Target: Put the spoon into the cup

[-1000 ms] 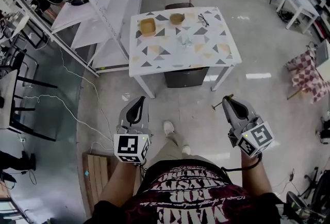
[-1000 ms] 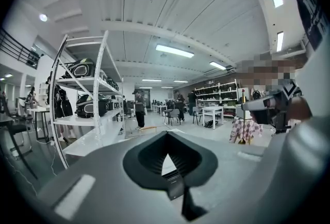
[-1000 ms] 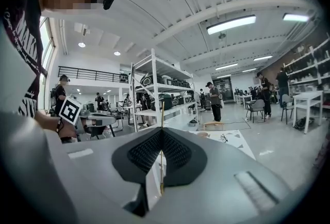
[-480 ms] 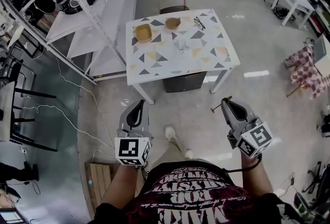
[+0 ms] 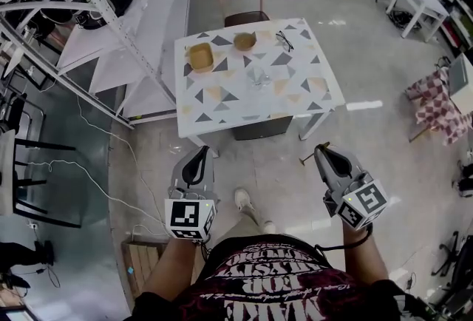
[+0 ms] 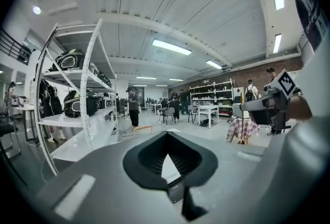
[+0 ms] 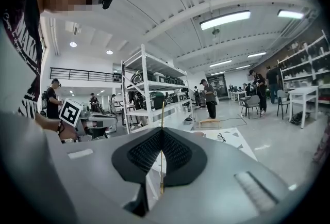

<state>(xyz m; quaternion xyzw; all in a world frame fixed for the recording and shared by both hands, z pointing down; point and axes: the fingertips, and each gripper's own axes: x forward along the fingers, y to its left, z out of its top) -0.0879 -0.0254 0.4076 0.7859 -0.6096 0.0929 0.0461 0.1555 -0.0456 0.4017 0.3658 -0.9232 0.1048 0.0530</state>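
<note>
My right gripper [image 5: 321,150] is shut on a thin golden spoon [image 5: 311,155], held at waist height over the floor. In the right gripper view the spoon [image 7: 162,114] stands upright between the closed jaws of that gripper [image 7: 162,130]. The left gripper [image 5: 201,151] hangs beside it, shut with nothing in it; the left gripper view shows the jaws of this gripper [image 6: 166,134] meeting at their tips. A clear glass cup [image 5: 258,78] stands near the middle of the patterned table [image 5: 295,83], well ahead of both grippers.
On the table are a square wooden bowl [image 5: 199,57], a round bowl [image 5: 244,41] and a pair of glasses [image 5: 284,38]. A chair [image 5: 244,1] stands behind it, a dark box [image 5: 264,127] under it. Metal shelving [image 5: 96,1] runs along the left.
The table has drifted lower and a little left in the head view and looks slightly nearer. Both grippers keep the same pose, the spoon still in the right one.
</note>
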